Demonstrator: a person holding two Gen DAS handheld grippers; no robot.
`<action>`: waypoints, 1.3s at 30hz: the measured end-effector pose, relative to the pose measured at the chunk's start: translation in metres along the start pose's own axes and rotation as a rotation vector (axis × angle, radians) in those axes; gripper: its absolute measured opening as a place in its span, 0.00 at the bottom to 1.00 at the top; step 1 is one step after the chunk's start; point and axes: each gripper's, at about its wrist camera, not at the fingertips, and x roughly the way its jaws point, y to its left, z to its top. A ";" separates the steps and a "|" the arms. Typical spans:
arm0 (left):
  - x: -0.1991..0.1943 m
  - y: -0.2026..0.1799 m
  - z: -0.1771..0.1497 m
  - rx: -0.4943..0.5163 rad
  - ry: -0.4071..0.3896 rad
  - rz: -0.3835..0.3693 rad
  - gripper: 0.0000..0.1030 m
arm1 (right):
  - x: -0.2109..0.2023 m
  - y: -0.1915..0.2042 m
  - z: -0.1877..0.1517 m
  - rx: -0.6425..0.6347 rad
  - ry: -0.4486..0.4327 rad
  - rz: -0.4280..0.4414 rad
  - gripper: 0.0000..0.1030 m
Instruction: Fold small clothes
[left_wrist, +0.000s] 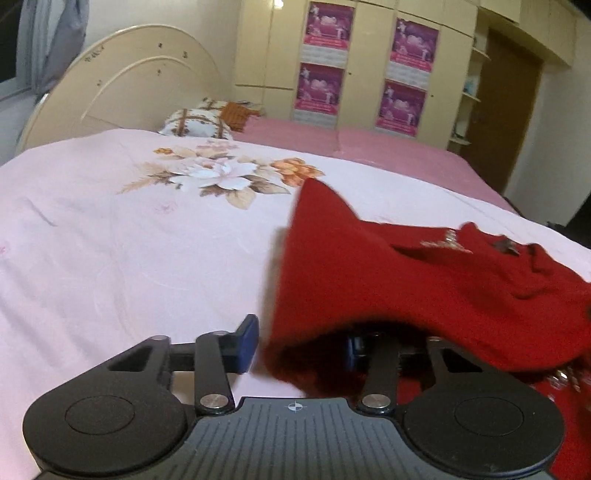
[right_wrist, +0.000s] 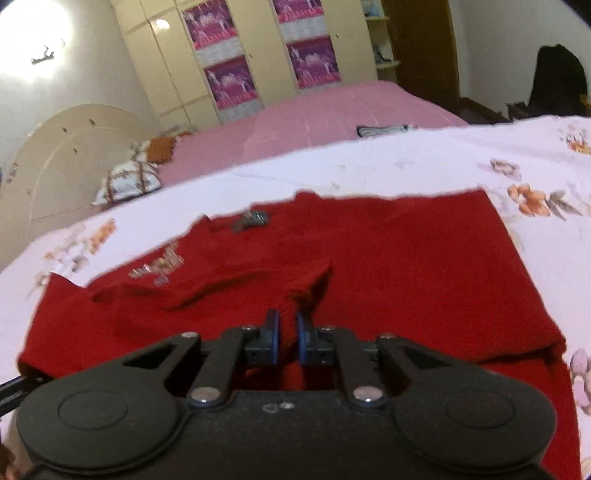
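Left gripper (left_wrist: 299, 341) angled down, jaws partly apart; one finger (left_wrist: 248, 341) clear, other hidden under red fabric. Right gripper (right_wrist: 286, 341) angled down, jaws nearly closed, pinching a fabric ridge.

Bare bedspread (left_wrist: 110, 258) left of the red garment (left_wrist: 406, 280); pillow (left_wrist: 195, 123) far off.

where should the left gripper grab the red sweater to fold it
Grip the raised edge of the red sweater draped over the left gripper, closing in from the bare sheet side: that fold stands clear of the bed, while the rest lies flat.
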 end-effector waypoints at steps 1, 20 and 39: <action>0.001 0.002 0.000 -0.007 -0.001 0.002 0.44 | -0.009 0.000 0.005 0.004 -0.037 0.007 0.09; -0.054 -0.009 0.014 0.059 0.022 -0.103 0.45 | -0.032 -0.070 0.018 0.003 -0.116 -0.243 0.35; 0.045 -0.064 0.057 -0.018 0.061 -0.115 0.56 | 0.016 -0.055 0.029 -0.123 -0.056 -0.222 0.29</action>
